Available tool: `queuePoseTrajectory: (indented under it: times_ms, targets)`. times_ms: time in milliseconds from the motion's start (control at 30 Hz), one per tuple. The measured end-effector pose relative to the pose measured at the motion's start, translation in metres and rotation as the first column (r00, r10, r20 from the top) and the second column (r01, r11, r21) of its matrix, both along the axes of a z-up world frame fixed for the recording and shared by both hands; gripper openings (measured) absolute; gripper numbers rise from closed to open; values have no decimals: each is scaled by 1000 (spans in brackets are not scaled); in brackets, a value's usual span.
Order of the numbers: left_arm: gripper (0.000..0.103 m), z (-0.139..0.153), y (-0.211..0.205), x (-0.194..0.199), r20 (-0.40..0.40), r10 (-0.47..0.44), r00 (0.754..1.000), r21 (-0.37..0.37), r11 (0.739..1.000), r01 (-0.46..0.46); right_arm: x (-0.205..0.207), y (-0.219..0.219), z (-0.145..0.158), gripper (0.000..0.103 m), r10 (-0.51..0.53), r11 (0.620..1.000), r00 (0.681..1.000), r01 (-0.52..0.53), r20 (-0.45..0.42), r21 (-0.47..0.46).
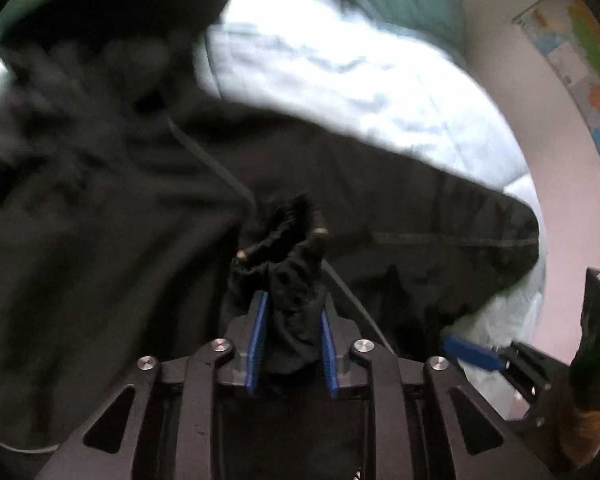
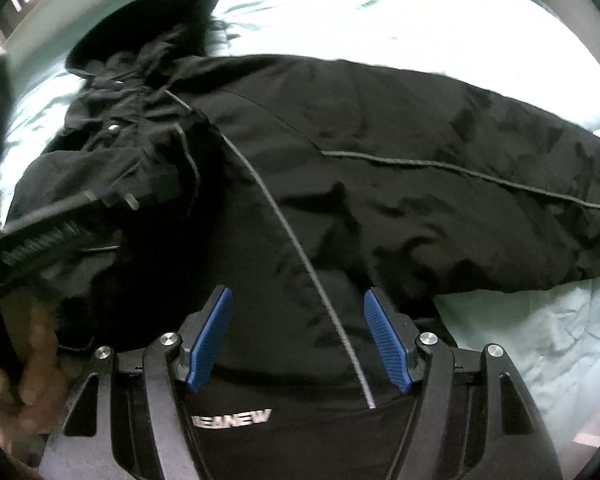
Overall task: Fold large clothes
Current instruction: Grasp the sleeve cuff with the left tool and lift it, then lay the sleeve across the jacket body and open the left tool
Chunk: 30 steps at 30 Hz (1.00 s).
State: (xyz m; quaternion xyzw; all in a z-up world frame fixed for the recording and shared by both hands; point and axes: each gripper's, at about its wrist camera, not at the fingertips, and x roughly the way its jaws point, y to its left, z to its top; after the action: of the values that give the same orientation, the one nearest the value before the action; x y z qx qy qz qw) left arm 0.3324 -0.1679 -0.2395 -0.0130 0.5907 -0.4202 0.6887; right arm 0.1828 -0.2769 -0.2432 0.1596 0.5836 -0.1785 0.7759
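A large black hooded jacket [image 2: 380, 184] lies spread on a pale bed, its fur-trimmed hood [image 2: 152, 28] at the upper left and a sleeve running right. In the left wrist view the jacket [image 1: 100, 220] fills the left and middle. My left gripper [image 1: 292, 316] is shut on a bunched fold of the jacket's black fabric with snap buttons. My right gripper [image 2: 298, 312] is open just above the jacket's front, its blue pads [image 2: 384, 336] either side of a thin grey seam line. The right gripper also shows in the left wrist view [image 1: 476, 354] at the lower right.
The pale bedspread [image 2: 420, 32] lies under and around the jacket. A teal pillow [image 1: 412, 8] sits at the bed's far end. A wall with a colourful map [image 1: 580, 60] runs along the right. A hand [image 2: 28, 360] shows at the lower left.
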Motion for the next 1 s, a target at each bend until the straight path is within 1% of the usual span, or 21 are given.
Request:
queuePoseTrajectory:
  times_ms: [33, 67, 100, 133, 200, 233, 267, 333, 400, 467, 500, 600, 633, 667, 700, 733, 767, 833, 900, 967, 1000]
  targets:
    - [32, -10, 0, 2, -74, -16, 997, -14, 1000, 15, -1, -2, -1, 72, -1, 1000, 1000, 1, 1, 4]
    - [32, -14, 3, 3, -128, -22, 992, -26, 999, 19, -2, -4, -2, 72, -1, 1000, 1000, 1, 6, 9]
    - [32, -15, 8, 4, -158, -20, 987, -42, 999, 14, -1, -7, -2, 72, -2, 1000, 1000, 2, 13, 15]
    - [35, -12, 14, 5, -179, -20, 984, -63, 998, 9, -1, -9, 0, 72, -3, 1000, 1000, 2, 22, 24]
    - [44, 0, 34, 9, -225, -18, 974, -119, 993, -10, 1, -11, 6, 75, -7, 998, 998, 4, 55, 64]
    - [54, 4, 41, 10, -233, -12, 972, -127, 992, -18, 4, -12, 9, 81, -10, 996, 997, 3, 79, 94]
    - [60, 13, 54, 12, -235, 1, 972, -147, 988, -37, 10, -11, 11, 85, -9, 993, 995, -4, 100, 121]
    - [64, 28, 78, 14, -225, 30, 974, -176, 982, -71, 23, -6, 12, 86, 3, 987, 992, -24, 130, 158]
    - [64, 41, 105, 18, -206, 69, 976, -182, 977, -108, 41, 1, 6, 86, 16, 984, 992, -38, 128, 171]
    - [64, 49, 135, 23, -176, 126, 976, -160, 975, -155, 53, 3, -6, 86, -4, 987, 996, -11, 91, 159]
    - [64, 52, 152, 26, -166, 138, 976, -154, 974, -164, 56, 0, -14, 86, -25, 985, 997, 11, 77, 175]
    - [64, 56, 200, 35, -106, 239, 965, -76, 966, -248, 62, -10, -39, 86, -77, 960, 996, 60, 54, 275]
    - [64, 56, 217, 39, -81, 278, 957, -46, 958, -282, 64, -11, -46, 84, -83, 951, 996, 67, 42, 303]
    - [64, 55, 228, 43, -69, 300, 952, -32, 953, -302, 66, -11, -52, 65, -83, 941, 996, 66, 39, 331]
    - [64, 56, 243, 47, -39, 341, 939, -11, 940, -342, 69, -9, -52, 49, -75, 933, 996, 55, 41, 356]
    - [64, 57, 254, 51, -13, 367, 930, 5, 930, -367, 70, -6, -48, 41, -68, 936, 997, 48, 46, 349]
    - [64, 58, 263, 54, 26, 388, 921, 25, 921, -389, 71, -1, -36, 36, -54, 953, 996, 31, 69, 302]
    - [64, 59, 275, 62, 64, 406, 912, 32, 912, -409, 74, 8, -4, 32, -13, 981, 993, -10, 121, 193]
    - [64, 57, 278, 67, 87, 407, 909, 49, 910, -412, 73, 9, 32, 32, 10, 995, 981, -29, 195, 94]
    - [64, 51, 273, 71, 102, 394, 913, 68, 913, -402, 72, -1, 53, 32, 10, 999, 972, -20, 237, 37]
    - [64, 45, 266, 72, 104, 383, 918, 83, 916, -392, 73, -10, 58, 32, 10, 1000, 969, -16, 246, 22]
